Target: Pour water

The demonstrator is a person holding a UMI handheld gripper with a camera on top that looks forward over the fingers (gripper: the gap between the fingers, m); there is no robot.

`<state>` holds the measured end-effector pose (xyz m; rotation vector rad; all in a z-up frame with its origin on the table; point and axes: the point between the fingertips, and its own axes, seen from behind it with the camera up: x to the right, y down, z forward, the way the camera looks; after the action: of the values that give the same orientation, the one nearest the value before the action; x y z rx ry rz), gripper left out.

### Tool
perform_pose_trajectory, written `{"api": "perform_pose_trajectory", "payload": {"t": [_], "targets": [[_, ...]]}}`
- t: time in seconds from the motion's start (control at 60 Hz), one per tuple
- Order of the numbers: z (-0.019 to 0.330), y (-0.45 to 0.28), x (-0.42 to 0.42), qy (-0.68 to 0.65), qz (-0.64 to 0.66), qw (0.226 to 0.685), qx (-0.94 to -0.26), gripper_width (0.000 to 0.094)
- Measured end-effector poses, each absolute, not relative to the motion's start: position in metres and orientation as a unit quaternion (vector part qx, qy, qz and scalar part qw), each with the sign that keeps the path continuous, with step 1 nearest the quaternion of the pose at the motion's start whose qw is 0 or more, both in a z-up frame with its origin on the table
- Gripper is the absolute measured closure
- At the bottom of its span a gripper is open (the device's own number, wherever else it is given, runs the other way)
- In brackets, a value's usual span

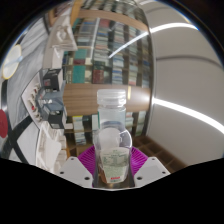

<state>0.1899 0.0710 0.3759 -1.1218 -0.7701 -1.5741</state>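
Clutter on the tilted worktop [40,130] at left was too small to identify. Shelving [100,60] behind read only as rows of blurred items. Clear bottle [113,135] stood upright between the fingers, pink pads [93,158] pressed against both sides; gripper [113,165] clamped on it. Bottle base was hidden low between the fingers. Pale wall [185,70] at right.

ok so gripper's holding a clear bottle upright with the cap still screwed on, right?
Not quite: the gripper view shows no cap on the clear bottle; its mouth is open. The rest holds: the gripper is shut on it, pink pads at either side, bottle upright.
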Motion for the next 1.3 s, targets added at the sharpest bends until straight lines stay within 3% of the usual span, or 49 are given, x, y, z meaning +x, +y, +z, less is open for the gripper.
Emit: {"api": "perform_pose_trajectory", "payload": {"t": [0.1,0.267,0.4,0.5,0.6,0.717,0.833,0.917,1.1,1.3], "targets": [[0.357,0.096,0.119,-0.427,-0.697,0.446,-0.364,0.0524],[0.282,0.123,0.045,-0.549,-0.705,0.354,-0.274,0.0524],[0.228,0.131,0.029,-0.604,-0.691,0.323,-0.231,0.0525],[0.226,0.128,0.021,-0.603,-0.683,0.335,-0.239,0.0524],[0.257,0.123,0.021,-0.564,-0.663,0.400,-0.287,0.0525],[0.315,0.108,0.020,-0.473,-0.587,0.531,-0.386,0.0524],[0.358,0.093,0.028,-0.344,-0.433,0.656,-0.513,0.0522],[0.363,0.085,0.036,-0.241,-0.289,0.707,-0.598,0.0523],[0.292,0.089,0.053,-0.092,-0.062,0.692,-0.714,0.0523],[0.166,0.104,0.078,-0.032,-0.001,0.628,-0.778,0.0522]]}}
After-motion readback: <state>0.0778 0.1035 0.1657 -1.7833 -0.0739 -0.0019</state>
